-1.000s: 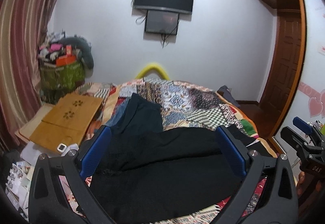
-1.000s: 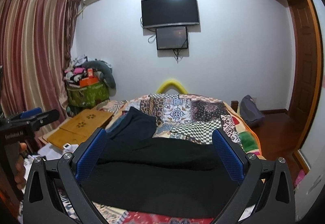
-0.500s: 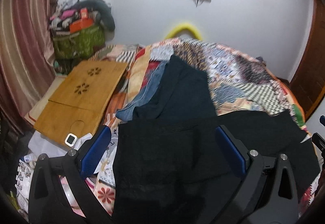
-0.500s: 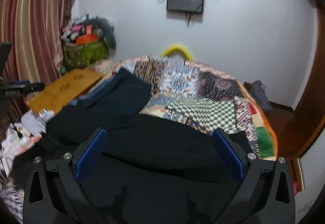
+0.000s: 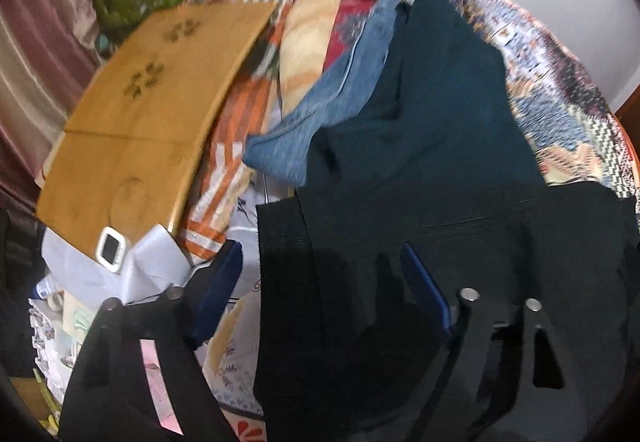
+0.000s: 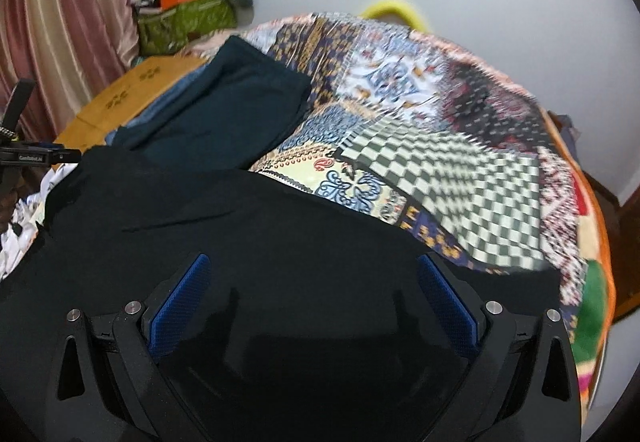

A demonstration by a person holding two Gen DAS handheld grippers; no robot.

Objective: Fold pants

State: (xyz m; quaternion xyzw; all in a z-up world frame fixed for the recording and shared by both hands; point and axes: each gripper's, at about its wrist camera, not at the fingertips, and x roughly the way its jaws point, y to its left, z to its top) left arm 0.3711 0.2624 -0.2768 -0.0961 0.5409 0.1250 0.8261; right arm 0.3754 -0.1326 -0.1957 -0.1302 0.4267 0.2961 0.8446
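Both cameras have dipped hard since half a second ago: the wall television has all but slid out of the top of each view, and the black pants (image 6: 248, 242) now fill the lower half of both pictures, spread across the near end of the patchwork quilt (image 6: 440, 145). The left gripper (image 5: 324, 294) has swung toward the pants' left edge and tilted (its view is blurred, so fine detail is lost); its jaws stand wide apart, the left blue pad (image 5: 218, 282) over pale bedding just off the pants' edge, the other pad over black fabric, and whether either one touches cloth I cannot tell. The right gripper (image 6: 312, 306) has come down over the pants too, jaws spread wide with nothing between them but the dark cloth beneath; contact is not clear here either. Beyond the pants, a dark teal garment (image 5: 432, 89) lies partly over a pair of blue jeans (image 5: 320, 129), both further up the quilt from the pants. Left of the pants, off the bed's edge, sits a wooden lap table (image 5: 140, 113), and beyond that a green bag (image 6: 184, 21) stuffed with clutter against the striped curtain (image 6: 60, 21).
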